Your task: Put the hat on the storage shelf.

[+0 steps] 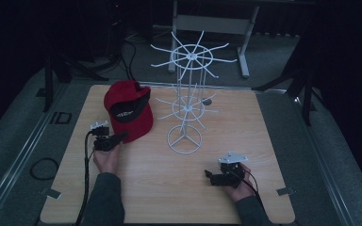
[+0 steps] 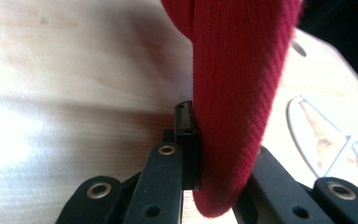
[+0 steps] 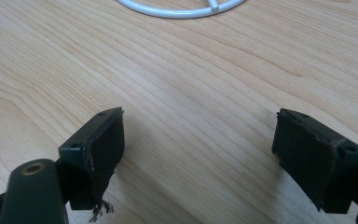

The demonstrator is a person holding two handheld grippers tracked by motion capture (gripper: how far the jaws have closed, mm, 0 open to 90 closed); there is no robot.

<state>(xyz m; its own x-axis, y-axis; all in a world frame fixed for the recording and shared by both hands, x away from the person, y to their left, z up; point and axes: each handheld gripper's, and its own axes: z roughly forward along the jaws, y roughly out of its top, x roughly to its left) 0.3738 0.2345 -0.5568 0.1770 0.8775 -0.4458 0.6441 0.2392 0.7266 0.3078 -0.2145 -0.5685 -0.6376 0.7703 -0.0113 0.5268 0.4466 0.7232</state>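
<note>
Red cap (image 1: pixel 128 110) lies on the far left part of the wooden bench (image 1: pixel 169 188), just left of the white wire rack (image 1: pixel 186 94). Your left gripper (image 1: pixel 118 138) has its fingers (image 2: pixel 186 140) pressed on the cap's near brim. Your right gripper (image 1: pixel 210 176) rests near right, fingers (image 3: pixel 98 149) wide apart, holding nothing.
</note>
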